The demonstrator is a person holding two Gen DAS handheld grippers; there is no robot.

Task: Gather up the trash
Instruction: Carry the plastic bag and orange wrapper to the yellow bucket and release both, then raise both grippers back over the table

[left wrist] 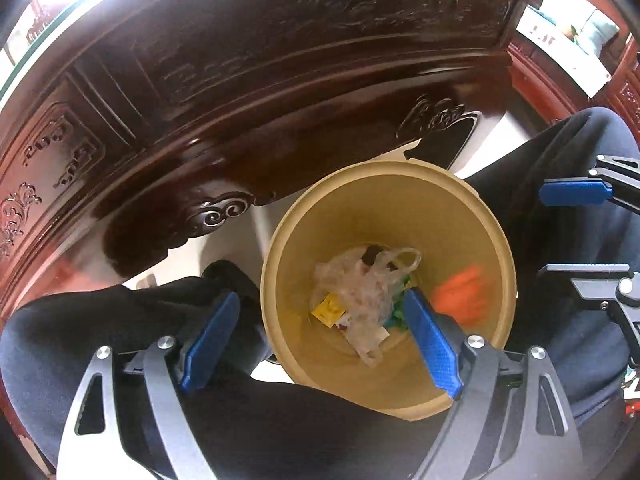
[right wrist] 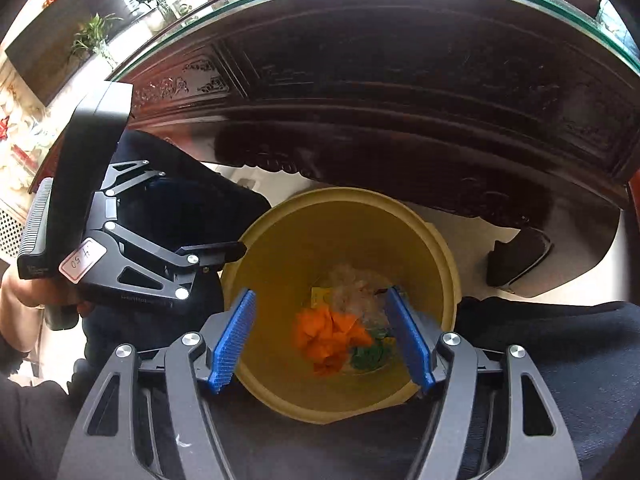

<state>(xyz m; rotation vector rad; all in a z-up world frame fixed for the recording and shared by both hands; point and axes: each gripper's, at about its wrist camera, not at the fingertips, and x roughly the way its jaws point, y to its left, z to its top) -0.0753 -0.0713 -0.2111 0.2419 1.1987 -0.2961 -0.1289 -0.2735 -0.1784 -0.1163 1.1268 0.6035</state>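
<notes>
Left gripper (left wrist: 320,344) hovering wide open, empty, over yellow bin (left wrist: 280,280); right gripper (right wrist: 324,340) likewise gaping above it, likely just releasing. Orange wrapper (right wrist: 324,336) lying inside atop clear plastic bag (left wrist: 368,296).

A furnished home, likely a living room. A dark, glossy carved wooden desk (right wrist: 400,92) with a glass top along its edge fills the background. Potted green plants (right wrist: 94,38) and a dark flat screen (right wrist: 48,60) stand behind it. A yellow waste bin (right wrist: 280,248) sits on pale floor (right wrist: 460,220) below the desk's front edge.
</notes>
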